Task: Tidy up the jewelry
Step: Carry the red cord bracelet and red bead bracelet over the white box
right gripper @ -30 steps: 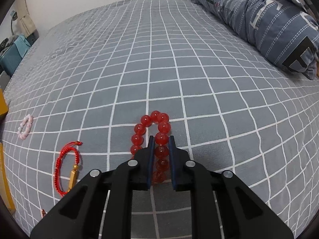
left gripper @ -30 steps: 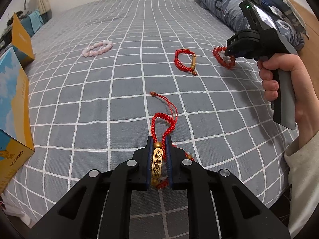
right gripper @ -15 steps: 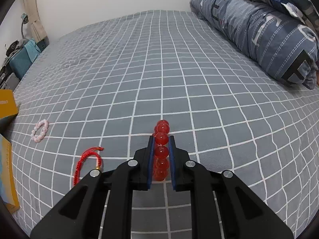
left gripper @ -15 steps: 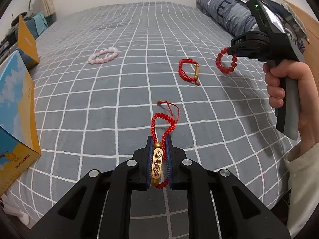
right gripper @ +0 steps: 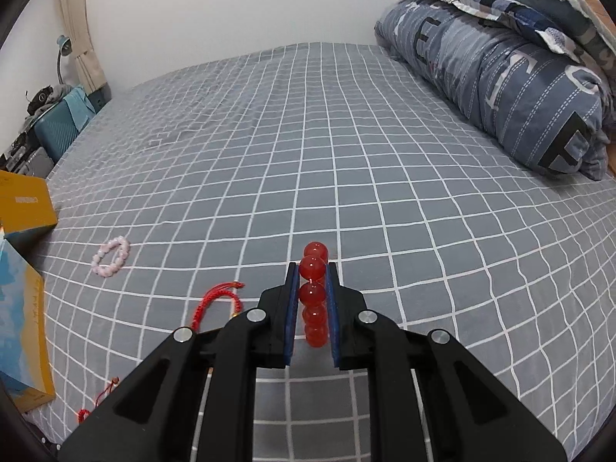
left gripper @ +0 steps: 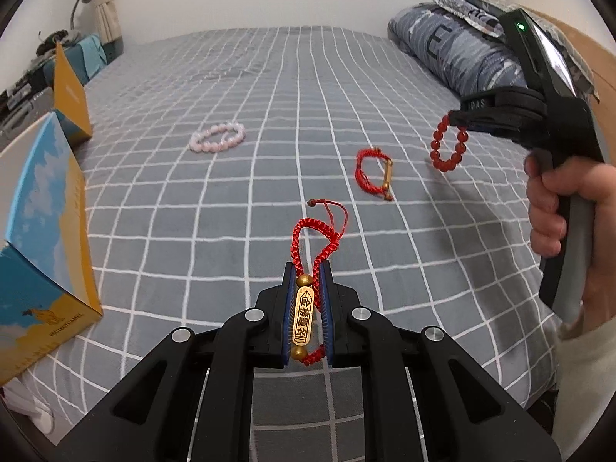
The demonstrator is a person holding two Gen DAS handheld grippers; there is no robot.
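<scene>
My left gripper (left gripper: pixel 307 275) is shut on a red cord bracelet with a gold bar (left gripper: pixel 303 315), its braided loop hanging forward over the grey checked bedspread (left gripper: pixel 192 238). My right gripper (right gripper: pixel 312 271) is shut on a red bead bracelet (right gripper: pixel 312 294); in the left wrist view that bracelet (left gripper: pixel 448 146) dangles clear of the bed from the right gripper (left gripper: pixel 460 117), held by a hand (left gripper: pixel 558 208). A second red cord bracelet (left gripper: pixel 371 175) and a pink bead bracelet (left gripper: pixel 218 137) lie on the bed, the cord bracelet (right gripper: pixel 217 300) and the pink bracelet (right gripper: pixel 111 256) also showing in the right wrist view.
A blue and yellow box (left gripper: pixel 42 246) stands at the bed's left edge, with an orange box (left gripper: pixel 69 94) behind it. Folded blue bedding and pillows (right gripper: pixel 500 77) lie along the right. A teal case (right gripper: pixel 57 131) sits beyond the bed's far left corner.
Both grippers have risen with their bracelets. The red bead bracelet left the bed and now hangs in the air; the cord bracelet's loop lifted too.
</scene>
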